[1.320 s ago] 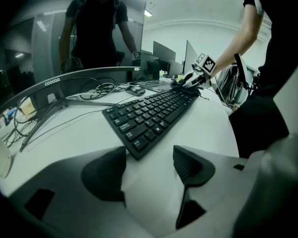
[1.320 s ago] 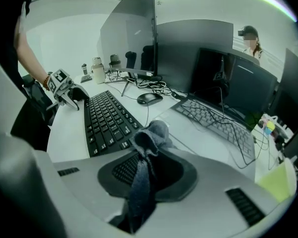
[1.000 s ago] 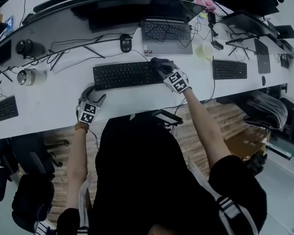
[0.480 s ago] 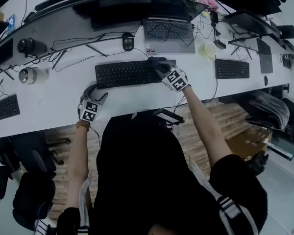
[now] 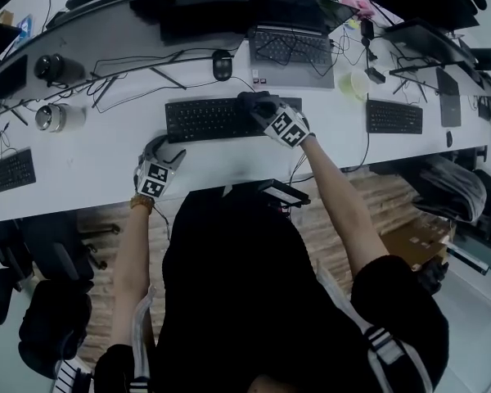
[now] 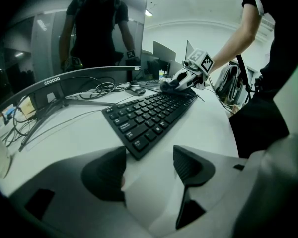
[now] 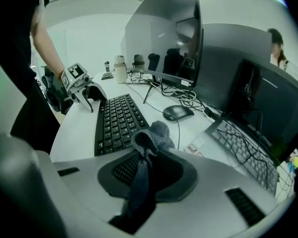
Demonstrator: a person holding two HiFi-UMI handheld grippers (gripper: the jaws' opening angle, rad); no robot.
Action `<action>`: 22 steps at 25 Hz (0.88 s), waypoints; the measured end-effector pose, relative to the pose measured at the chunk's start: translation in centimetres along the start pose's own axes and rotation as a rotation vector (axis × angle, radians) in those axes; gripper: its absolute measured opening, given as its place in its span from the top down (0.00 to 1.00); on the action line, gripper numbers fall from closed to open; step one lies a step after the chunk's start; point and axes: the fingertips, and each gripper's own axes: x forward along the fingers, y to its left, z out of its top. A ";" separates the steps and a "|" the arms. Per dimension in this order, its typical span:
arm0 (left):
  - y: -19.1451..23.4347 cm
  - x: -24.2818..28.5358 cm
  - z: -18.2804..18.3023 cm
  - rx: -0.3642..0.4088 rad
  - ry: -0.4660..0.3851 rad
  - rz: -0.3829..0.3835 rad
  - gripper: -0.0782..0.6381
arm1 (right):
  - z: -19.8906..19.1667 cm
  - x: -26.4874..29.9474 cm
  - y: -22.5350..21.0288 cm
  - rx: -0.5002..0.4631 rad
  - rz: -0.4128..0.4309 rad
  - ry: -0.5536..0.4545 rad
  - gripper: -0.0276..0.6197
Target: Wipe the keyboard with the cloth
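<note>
A black keyboard [image 5: 209,119] lies on the white desk [image 5: 90,166] in front of the person. My right gripper [image 5: 260,105] is over the keyboard's right part, shut on a dark grey cloth [image 5: 255,99]. In the right gripper view the cloth [image 7: 150,142] bunches up between the jaws of that gripper [image 7: 146,170], above the keys [image 7: 114,119]. My left gripper [image 5: 160,149] rests on the desk just off the keyboard's near left corner. It is open [image 6: 149,158], with nothing between its fingers, and the keyboard [image 6: 149,114] runs away from it.
Behind the keyboard are a mouse [image 5: 222,65], loose cables [image 5: 123,76], a laptop [image 5: 293,51] and a wide curved monitor [image 5: 196,2]. A second keyboard [image 5: 394,116] and a cup [image 5: 353,83] lie to the right. Two round canisters [image 5: 51,117] stand at the left.
My right gripper has slid the cloth leftward along the right part of the keyboard and rolled a little. The left gripper has stayed where it was.
</note>
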 end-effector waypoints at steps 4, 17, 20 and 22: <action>-0.1 -0.2 0.3 -0.002 0.004 -0.003 0.47 | 0.1 0.0 0.1 -0.021 0.006 0.001 0.86; 0.0 -0.3 0.3 -0.001 0.003 -0.003 0.47 | 3.0 2.1 1.8 -0.122 0.071 -0.003 0.86; -0.1 -0.3 0.4 -0.001 0.002 -0.004 0.47 | 3.1 1.9 1.9 -0.126 0.075 -0.011 0.86; -0.1 -0.2 0.5 0.001 0.001 -0.004 0.47 | 3.3 2.0 2.0 -0.125 0.074 -0.017 0.86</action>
